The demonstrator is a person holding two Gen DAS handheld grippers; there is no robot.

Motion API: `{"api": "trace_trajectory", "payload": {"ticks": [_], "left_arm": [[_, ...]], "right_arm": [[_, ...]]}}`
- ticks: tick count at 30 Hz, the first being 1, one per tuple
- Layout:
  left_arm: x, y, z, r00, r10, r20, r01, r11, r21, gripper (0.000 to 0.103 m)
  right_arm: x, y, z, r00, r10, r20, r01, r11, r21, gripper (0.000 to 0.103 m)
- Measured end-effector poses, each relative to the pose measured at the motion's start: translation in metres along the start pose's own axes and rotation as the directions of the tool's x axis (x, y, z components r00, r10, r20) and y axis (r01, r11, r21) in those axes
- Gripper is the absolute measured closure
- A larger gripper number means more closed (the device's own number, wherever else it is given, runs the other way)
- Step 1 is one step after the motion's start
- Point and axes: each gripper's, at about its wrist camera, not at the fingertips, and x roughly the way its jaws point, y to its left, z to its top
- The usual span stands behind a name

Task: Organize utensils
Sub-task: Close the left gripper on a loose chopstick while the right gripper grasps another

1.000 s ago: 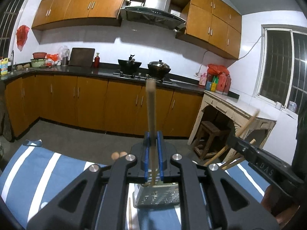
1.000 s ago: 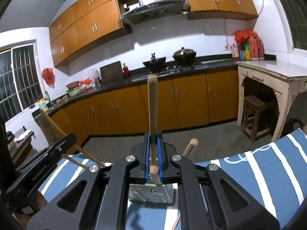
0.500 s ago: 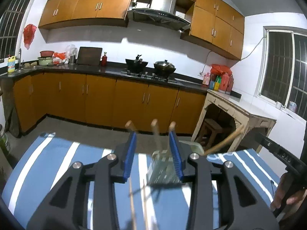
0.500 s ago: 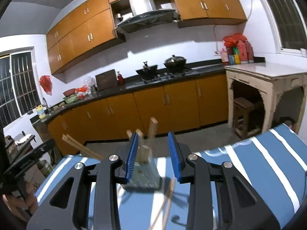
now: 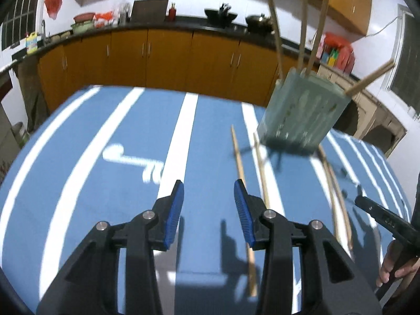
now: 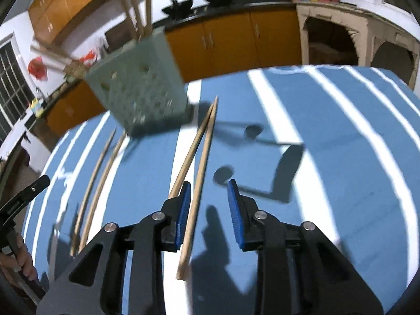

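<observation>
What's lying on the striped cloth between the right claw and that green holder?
Two loose chopsticks, seen in the right wrist view, running from the open right gripper up to the green holder.

Left gripper (image 5: 208, 204): matte black angular frame, four round silver screws across the linkage, ribbed blue pads on the fingers (image 5: 174, 214). Right gripper (image 6: 207, 206): same black frame, silver screws, blue ribbed pads. Bare skin of right hand (image 5: 393, 265) at lower right of frame, gripping a black handle with small white lettering.
</observation>
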Motion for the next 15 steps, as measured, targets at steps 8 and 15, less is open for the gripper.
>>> {"api": "trace_trajectory", "payload": {"ticks": [8,15], "left_arm": [[0.015,-0.014,-0.006,0.998,-0.019,-0.052,0.021,0.999,0.029,0.063],[0.027,-0.033,-0.006,0.995,-0.038,-0.087,0.045,0.996,0.083,0.07]], "right_arm": [[0.017,0.011,-0.007,0.994,-0.105,-0.025,0.102,0.99,-0.102,0.095],[0.01,-0.03,0.002,0.981,-0.195,-0.005,0.195,0.981,0.017,0.096]]}}
